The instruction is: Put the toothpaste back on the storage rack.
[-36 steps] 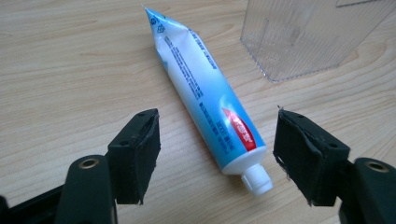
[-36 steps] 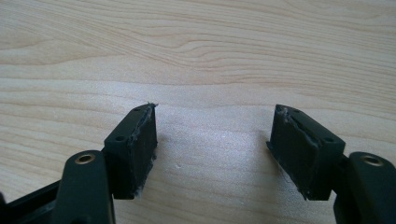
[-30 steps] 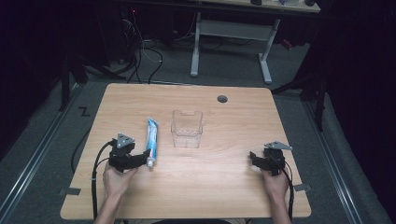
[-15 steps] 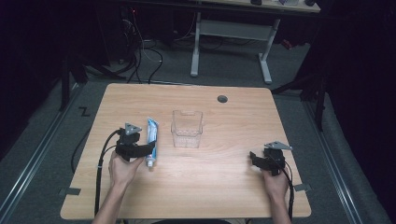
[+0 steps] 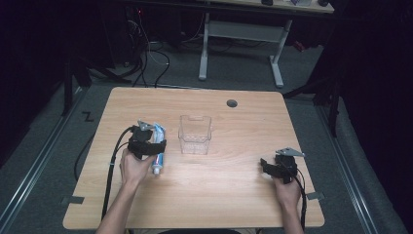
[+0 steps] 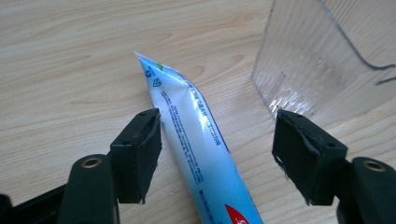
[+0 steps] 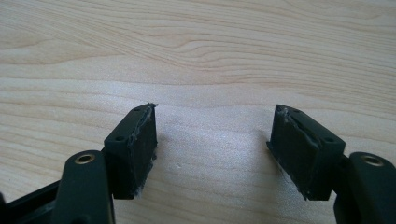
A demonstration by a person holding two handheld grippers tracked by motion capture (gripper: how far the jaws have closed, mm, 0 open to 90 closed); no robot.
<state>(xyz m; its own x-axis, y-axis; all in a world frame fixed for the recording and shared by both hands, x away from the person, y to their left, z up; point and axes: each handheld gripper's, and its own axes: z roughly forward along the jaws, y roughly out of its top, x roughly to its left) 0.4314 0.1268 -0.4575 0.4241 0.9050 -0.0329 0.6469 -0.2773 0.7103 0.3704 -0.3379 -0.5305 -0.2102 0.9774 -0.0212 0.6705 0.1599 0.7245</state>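
Toothpaste tube (image 6: 196, 140) betw. wide left gripper (image 6: 217, 144) fingers, beside clear bin (image 6: 327, 56); right gripper (image 7: 215, 149) fingers wide

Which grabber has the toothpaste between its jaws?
The left gripper: the toothpaste lies between its open jaws. The right gripper has bare table between its.

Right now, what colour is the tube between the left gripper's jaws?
The tube is light blue and white with small print and a red patch near its lower end; the left gripper view shows it best.

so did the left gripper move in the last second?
Yes. The left gripper went forward and right toward the clear container, and its open jaws now straddle the toothpaste tube.
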